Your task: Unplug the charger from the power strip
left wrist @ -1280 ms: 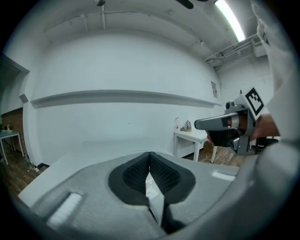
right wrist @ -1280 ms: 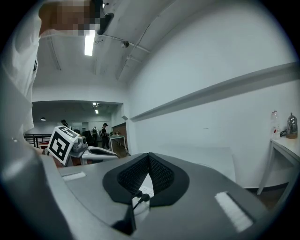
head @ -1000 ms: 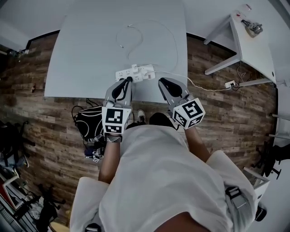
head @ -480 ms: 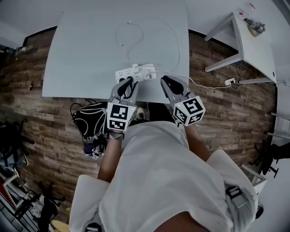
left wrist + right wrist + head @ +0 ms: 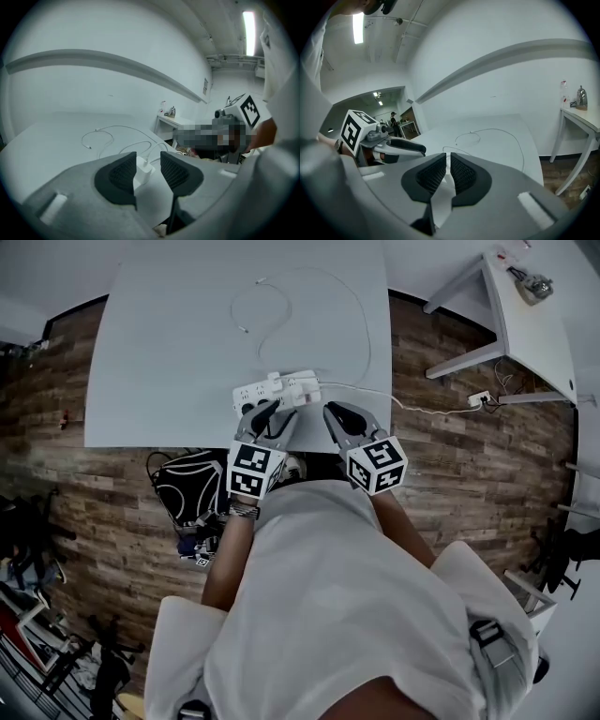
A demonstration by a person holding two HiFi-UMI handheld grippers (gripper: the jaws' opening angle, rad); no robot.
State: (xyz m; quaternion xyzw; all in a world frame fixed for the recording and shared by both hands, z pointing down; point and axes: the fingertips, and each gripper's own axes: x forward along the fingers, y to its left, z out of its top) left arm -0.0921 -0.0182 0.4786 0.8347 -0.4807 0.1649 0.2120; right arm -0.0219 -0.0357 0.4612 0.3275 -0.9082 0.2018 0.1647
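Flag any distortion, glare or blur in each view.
Head view: heavy fisheye bows the table edges, colours dim. Left gripper view: black circular vignette, ceiling light flares top right, mosaic patch mid-right. Right gripper view: same vignette, ceiling light flares top left.

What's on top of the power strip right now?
White charger, plugged in, cable trailing over the table. Left gripper, jaws just opening with the charger showing between them untouched, covers the power strip's near edge; sockets there hidden.
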